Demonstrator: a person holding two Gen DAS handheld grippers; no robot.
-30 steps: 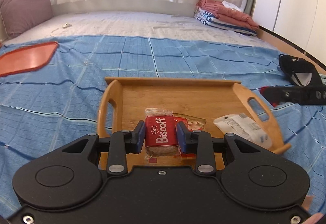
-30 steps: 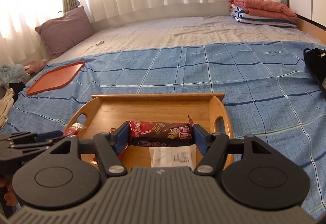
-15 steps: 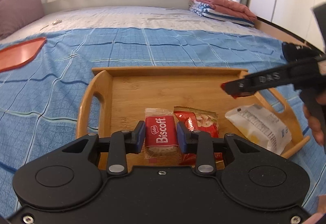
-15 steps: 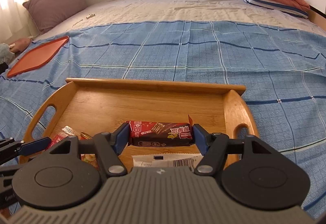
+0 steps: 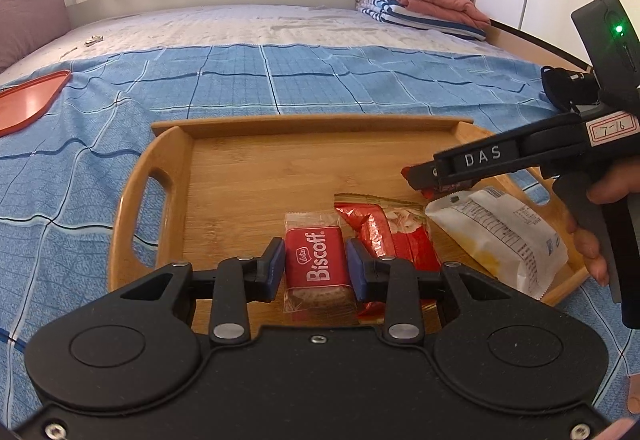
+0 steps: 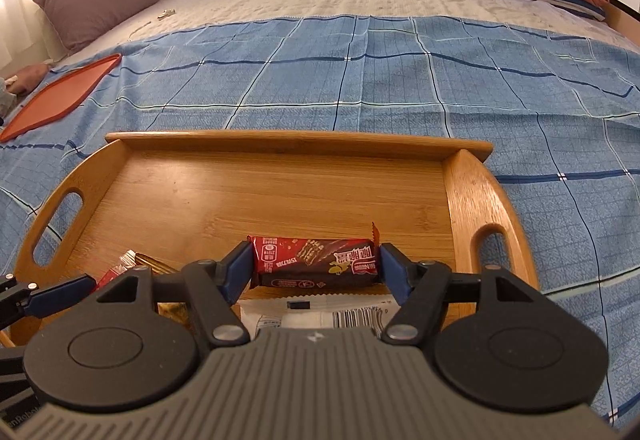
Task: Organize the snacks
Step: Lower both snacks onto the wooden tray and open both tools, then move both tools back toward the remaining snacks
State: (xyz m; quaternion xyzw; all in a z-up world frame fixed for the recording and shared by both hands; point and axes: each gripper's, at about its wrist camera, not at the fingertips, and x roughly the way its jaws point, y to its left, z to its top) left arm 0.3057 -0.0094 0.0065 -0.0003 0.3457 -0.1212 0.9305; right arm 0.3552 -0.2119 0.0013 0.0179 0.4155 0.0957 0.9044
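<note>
At the lower centre of the frame the left gripper (image 5: 316,264) clamped a red Biscoff packet (image 5: 316,266) over the wooden tray (image 5: 132,200). Just right of it lay a red wrapper (image 5: 394,236) and a white packet (image 5: 500,236). The right gripper (image 5: 416,176) reached in from the right edge, above the white packet. An orange lid (image 5: 28,102) lay on the blue bedspread (image 5: 320,80) at the left edge

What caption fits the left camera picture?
Left hand-held gripper clamps a Biscoff packet above the wooden tray.
</note>
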